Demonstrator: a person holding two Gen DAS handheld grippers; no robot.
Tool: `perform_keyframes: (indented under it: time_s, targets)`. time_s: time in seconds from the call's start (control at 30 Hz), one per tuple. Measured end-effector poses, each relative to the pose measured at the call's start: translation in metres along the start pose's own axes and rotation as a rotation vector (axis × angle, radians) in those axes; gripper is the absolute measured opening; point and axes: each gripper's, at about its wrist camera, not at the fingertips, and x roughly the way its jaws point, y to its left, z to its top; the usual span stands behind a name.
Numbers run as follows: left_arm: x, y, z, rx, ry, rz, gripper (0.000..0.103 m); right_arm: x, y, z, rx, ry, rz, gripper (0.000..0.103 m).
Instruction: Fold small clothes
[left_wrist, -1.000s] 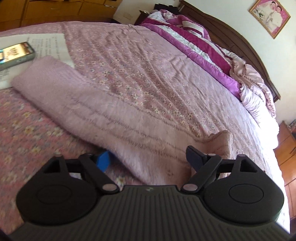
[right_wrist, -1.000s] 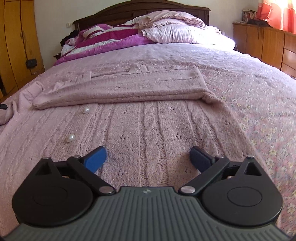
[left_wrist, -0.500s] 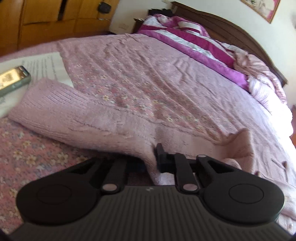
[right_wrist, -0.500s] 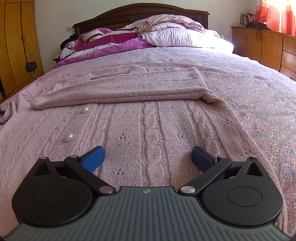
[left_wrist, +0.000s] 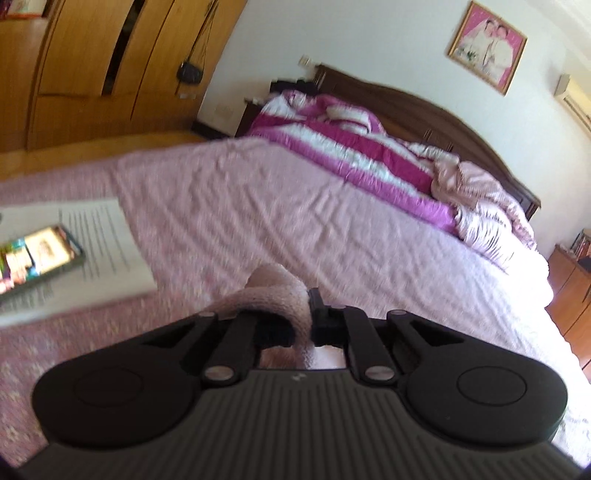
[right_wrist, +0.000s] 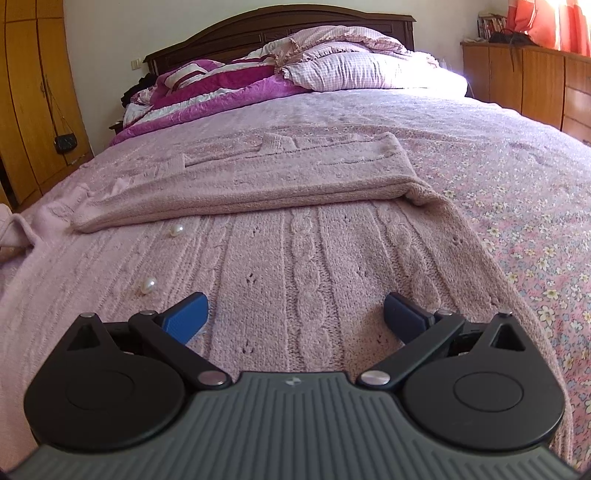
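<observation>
A pink cable-knit sweater (right_wrist: 314, 258) lies flat on the bed, its right sleeve (right_wrist: 258, 181) folded across the body, with pearl buttons (right_wrist: 149, 285) on the left part. My right gripper (right_wrist: 295, 317) is open and empty, low over the sweater's hem. My left gripper (left_wrist: 304, 325) is shut on the other sleeve (left_wrist: 273, 291) and holds it lifted above the bed. The sleeve loops up over the fingers; most of it hangs out of sight below.
The bed has a floral pink cover (right_wrist: 517, 192). A phone (left_wrist: 33, 258) lies on a printed sheet (left_wrist: 99, 251) at the bed's left edge. Pillows and a purple quilt (right_wrist: 229, 88) lie at the headboard. A wooden wardrobe (left_wrist: 92, 74) stands left, wooden drawers (right_wrist: 535, 85) right.
My left gripper closed on the sleeve and lifted it off the bed, tilting upward; the view is blurred from motion. My right gripper stayed open and hardly moved.
</observation>
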Motion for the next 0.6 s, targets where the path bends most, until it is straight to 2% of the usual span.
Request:
perform_keyframes:
  time_s: [0.13, 0.4, 0.6]
  targets:
    - [-0.008, -0.017, 0.013, 0.038, -0.028, -0.008, 0.009, -0.004, -0.001, -0.001, 0.002, -0.008, 0.016, 0.103]
    - [-0.030, -0.064, 0.028, 0.140, -0.148, -0.010, 0.009, -0.010, -0.006, 0.004, 0.043, -0.009, 0.069, 0.103]
    - [-0.036, -0.101, 0.033, 0.177, -0.156, -0.089, 0.009, -0.012, -0.015, 0.005, 0.078, -0.016, 0.085, 0.103]
